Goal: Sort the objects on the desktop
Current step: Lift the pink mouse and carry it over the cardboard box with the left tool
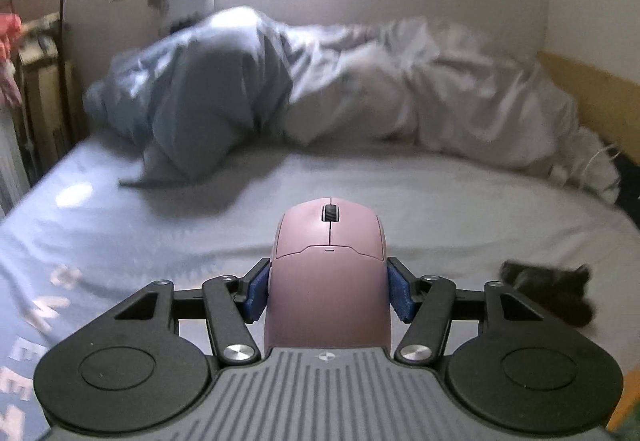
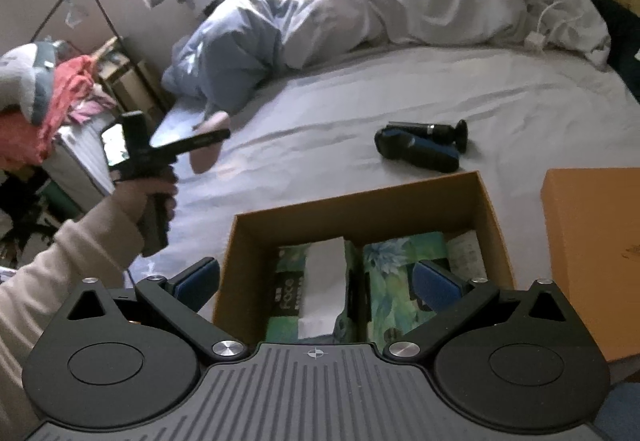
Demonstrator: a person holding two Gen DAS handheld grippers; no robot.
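- Left gripper (image 1: 328, 291) — blue pads clamped on the sides of a pink computer mouse (image 1: 329, 273), held above the bed sheet (image 1: 460, 201).
- Right gripper (image 2: 320, 283) — fingers spread, nothing between them, over an open cardboard box (image 2: 490, 209) holding tissue packs (image 2: 320, 289).
- Black electric shaver (image 2: 416, 151) — lying on the sheet beyond the box.
- Orange lid (image 2: 596, 253) — right of the box.

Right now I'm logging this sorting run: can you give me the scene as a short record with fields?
surface: bed sheet
left gripper: shut on pink computer mouse, held above the sheet
right gripper: open, holding nothing, over the cardboard box
box contents: two green tissue packs
left on sheet: black and blue electric shaver
beside box: orange lid
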